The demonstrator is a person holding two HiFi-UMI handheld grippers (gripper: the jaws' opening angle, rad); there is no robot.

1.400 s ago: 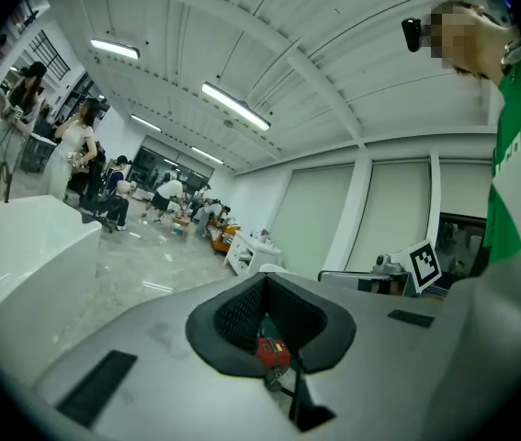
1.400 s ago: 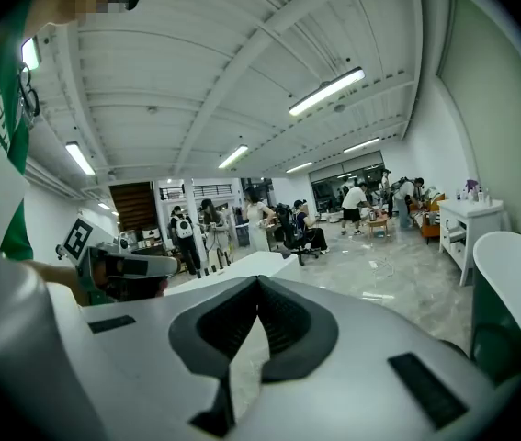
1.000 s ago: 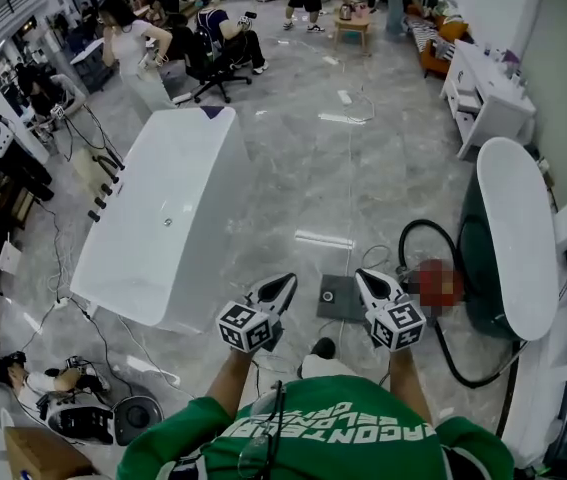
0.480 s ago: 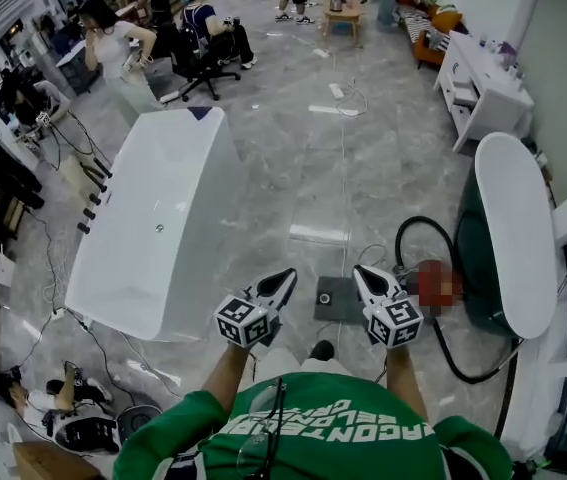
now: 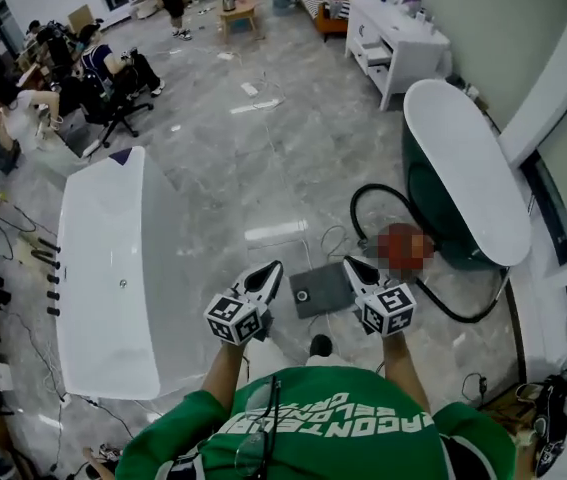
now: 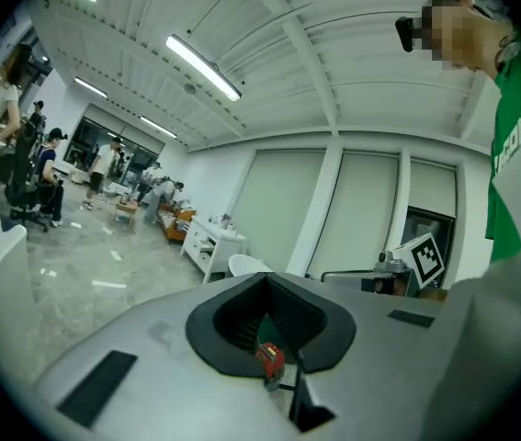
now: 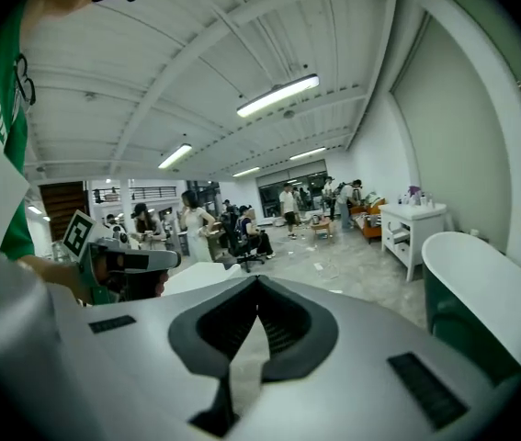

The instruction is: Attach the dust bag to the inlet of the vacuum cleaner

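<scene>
Grey dust bag [image 5: 321, 290] is seen lying flat on the floor [image 5: 263, 168], with its round hole facing up, apart from the inlet. Red vacuum [image 5: 403, 250] is parked just right of it, with the black hose [image 5: 365, 200] looped beside the green-sided tub [image 5: 421, 186]. Left tool [image 5: 268, 276] and right tool [image 5: 355, 271] are held above the bag, one at each side. Both tools are pressed together at the tips, and nothing is pinched.
</scene>
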